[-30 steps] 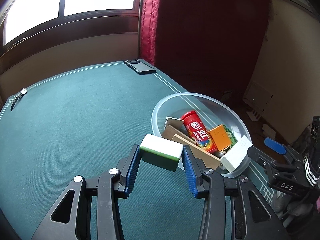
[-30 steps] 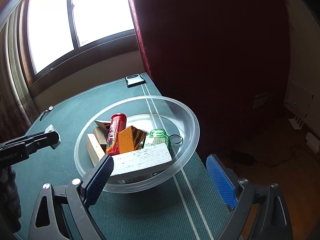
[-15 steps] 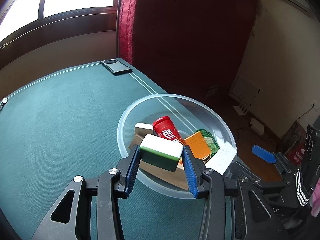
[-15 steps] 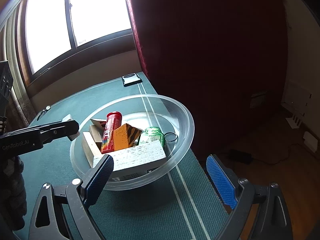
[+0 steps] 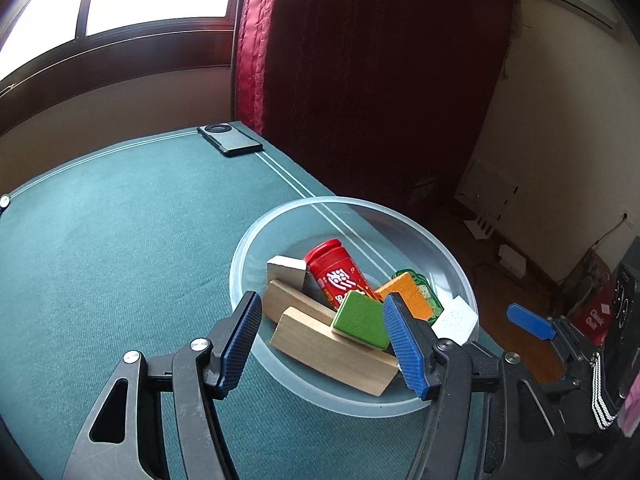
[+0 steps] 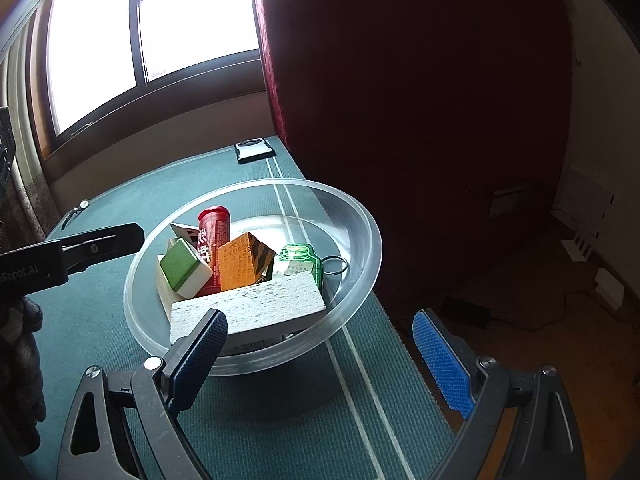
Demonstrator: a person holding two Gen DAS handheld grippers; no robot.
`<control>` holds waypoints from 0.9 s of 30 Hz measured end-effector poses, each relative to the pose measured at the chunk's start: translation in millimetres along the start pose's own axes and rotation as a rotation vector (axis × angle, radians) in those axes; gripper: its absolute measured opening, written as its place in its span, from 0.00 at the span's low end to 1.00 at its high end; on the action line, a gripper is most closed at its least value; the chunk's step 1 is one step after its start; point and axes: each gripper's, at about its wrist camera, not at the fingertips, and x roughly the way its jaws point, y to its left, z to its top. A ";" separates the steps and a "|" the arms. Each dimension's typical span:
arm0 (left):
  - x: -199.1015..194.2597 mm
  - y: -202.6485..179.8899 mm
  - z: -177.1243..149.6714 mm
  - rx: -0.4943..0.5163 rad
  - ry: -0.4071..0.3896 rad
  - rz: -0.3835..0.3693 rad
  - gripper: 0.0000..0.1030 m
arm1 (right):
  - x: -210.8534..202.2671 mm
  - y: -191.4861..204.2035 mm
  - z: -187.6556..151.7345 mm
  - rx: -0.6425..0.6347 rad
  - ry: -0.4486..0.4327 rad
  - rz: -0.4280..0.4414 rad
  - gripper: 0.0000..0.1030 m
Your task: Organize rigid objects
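A green-and-white block [image 5: 362, 318] lies tilted on the wooden blocks [image 5: 328, 350] inside the clear bowl [image 5: 280, 224]. My left gripper [image 5: 322, 308] hovers over the bowl's near rim. Its jaws are opening and stand apart from the block, which sits close to the right pad. In the right wrist view the block [image 6: 186, 266] rests free in the bowl [image 6: 360, 216], beside a red canister [image 6: 214, 236], an orange block [image 6: 240, 264] and a white speckled slab [image 6: 248, 308]. My right gripper [image 6: 320, 320] is open at the bowl's near side, holding nothing.
The bowl sits near the right edge of a green table [image 5: 100, 260], with the floor beyond it. A dark phone [image 5: 230, 140] lies at the far corner. A green bottle-shaped keyring [image 6: 298, 260] is also in the bowl. A small metal item [image 6: 78, 208] lies far left.
The left gripper carried the green-and-white block over the bowl, then opened. The block dropped onto the wooden blocks. The right gripper stayed put.
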 end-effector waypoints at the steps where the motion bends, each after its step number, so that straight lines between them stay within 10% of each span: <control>1: -1.4 1.3 -1.5 -0.001 0.000 0.007 0.66 | 1.4 0.6 -0.8 -0.003 0.005 -0.006 0.94; 10: -24.7 6.3 -18.7 -0.031 -0.035 0.056 0.90 | 5.4 2.2 -0.3 -0.006 0.005 -0.019 0.95; 27: -53.8 -15.2 -38.6 0.053 -0.089 0.171 0.98 | -15.3 14.2 -2.3 -0.009 -0.024 -0.029 0.99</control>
